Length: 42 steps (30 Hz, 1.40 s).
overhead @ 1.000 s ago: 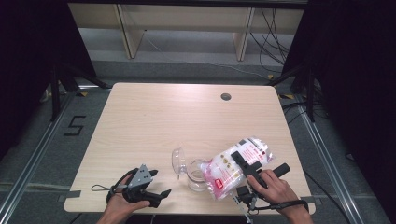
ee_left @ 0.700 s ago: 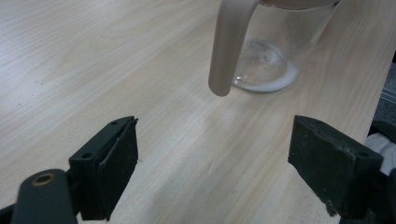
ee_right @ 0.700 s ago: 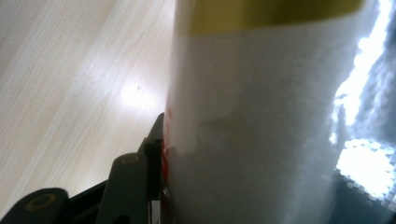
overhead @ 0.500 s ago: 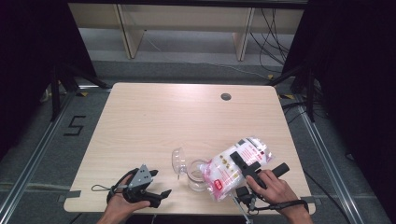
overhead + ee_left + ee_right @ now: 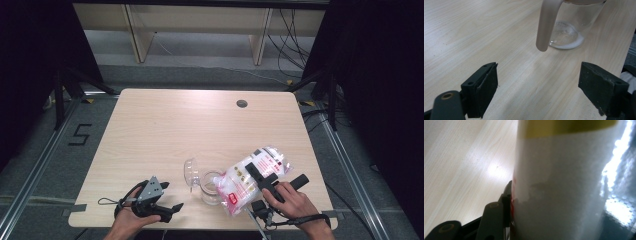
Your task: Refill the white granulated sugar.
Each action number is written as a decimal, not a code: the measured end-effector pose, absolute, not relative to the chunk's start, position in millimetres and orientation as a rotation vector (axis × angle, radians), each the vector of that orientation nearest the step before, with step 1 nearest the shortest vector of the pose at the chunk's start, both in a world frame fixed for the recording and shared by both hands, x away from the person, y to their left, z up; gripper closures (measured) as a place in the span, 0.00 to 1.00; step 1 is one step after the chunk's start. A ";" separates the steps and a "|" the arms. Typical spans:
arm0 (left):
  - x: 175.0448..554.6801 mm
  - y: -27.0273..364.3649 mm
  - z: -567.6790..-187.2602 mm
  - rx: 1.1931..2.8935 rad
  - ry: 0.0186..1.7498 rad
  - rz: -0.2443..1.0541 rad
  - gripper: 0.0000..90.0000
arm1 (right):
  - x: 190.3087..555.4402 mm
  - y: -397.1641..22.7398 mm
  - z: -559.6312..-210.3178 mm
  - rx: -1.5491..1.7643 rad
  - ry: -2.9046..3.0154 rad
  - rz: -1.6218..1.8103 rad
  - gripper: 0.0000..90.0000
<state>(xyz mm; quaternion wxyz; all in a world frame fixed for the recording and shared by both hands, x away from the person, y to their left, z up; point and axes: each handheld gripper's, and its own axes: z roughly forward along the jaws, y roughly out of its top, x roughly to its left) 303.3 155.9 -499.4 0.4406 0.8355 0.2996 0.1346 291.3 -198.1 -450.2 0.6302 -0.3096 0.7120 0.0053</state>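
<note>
A clear glass jar (image 5: 210, 189) stands near the table's front edge, its clear lid (image 5: 190, 172) swung open to the left. A plastic bag of white grains with red print (image 5: 240, 181) lies tilted, its lower end over the jar's mouth. My right gripper (image 5: 256, 161) is shut on this bag; in the right gripper view the bag (image 5: 564, 190) presses against the left finger (image 5: 496, 217) and hides the other one. My left gripper (image 5: 172, 212) rests open on the table, left of the jar. In the left gripper view the jar (image 5: 571, 32) holds a thin layer of white grains beyond the open jaws.
The light wooden table (image 5: 175, 130) has a round cable hole (image 5: 242, 103) at the back right. Behind it stand wooden shelf legs (image 5: 135, 35) and loose cables (image 5: 285, 30). Metal rails run along the floor on both sides, with a "5" mark (image 5: 80, 134) at the left.
</note>
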 end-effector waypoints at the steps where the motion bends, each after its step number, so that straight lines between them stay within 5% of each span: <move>1: 303.0 155.3 -499.2 2.064 0.748 0.315 0.17 | 291.5 -197.6 -450.2 -0.712 1.630 0.014 0.59; 42: 301.8 155.2 -498.0 2.067 0.752 0.319 0.17 | 289.4 -198.1 -445.2 -0.716 1.616 0.005 0.60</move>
